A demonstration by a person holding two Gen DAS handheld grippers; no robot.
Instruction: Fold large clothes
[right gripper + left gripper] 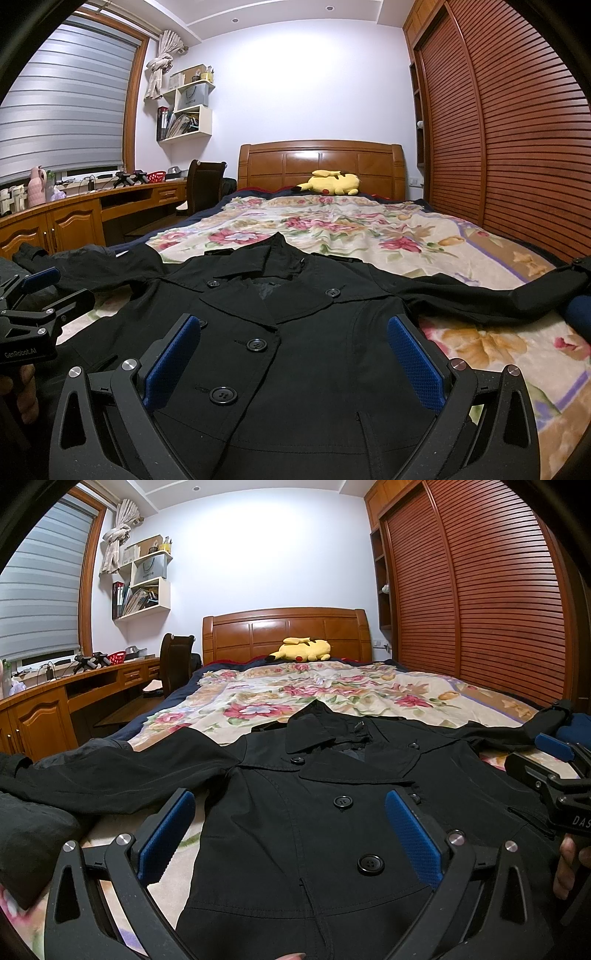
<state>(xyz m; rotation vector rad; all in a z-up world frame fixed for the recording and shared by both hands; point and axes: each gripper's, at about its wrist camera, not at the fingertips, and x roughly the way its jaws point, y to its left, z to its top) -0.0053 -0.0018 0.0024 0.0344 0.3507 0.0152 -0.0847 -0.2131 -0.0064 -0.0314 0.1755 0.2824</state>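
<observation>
Bedroom walls in pale lilac frame a wooden bed (pixel 286 627) covered by a cream floral blanket (pixel 369 229), with a yellow plush toy (pixel 303 650) lying by the headboard far ahead of both tools. Spread flat on the blanket, front side up, lies a black double-breasted button coat (pixel 295 812), its collar pointing away toward the headboard and its sleeves stretched out to either side. Held low above the coat's lower front, the left tool (pixel 290 827) has its blue-padded fingers (pixel 166 834) spread wide, gripping nothing, with the coat's buttons visible between them. Off to its right, the right tool (pixel 293 354) hovers the same way above the coat's other half, its blue pads wide apart and empty; one sleeve runs outward past its right finger. A hand (pixel 569 864) grips the right tool's handle. Reddish slatted wardrobe doors (pixel 517 147) stand to the right of both tools, and a long wooden worktop (pixel 92 206) runs along the left.
</observation>
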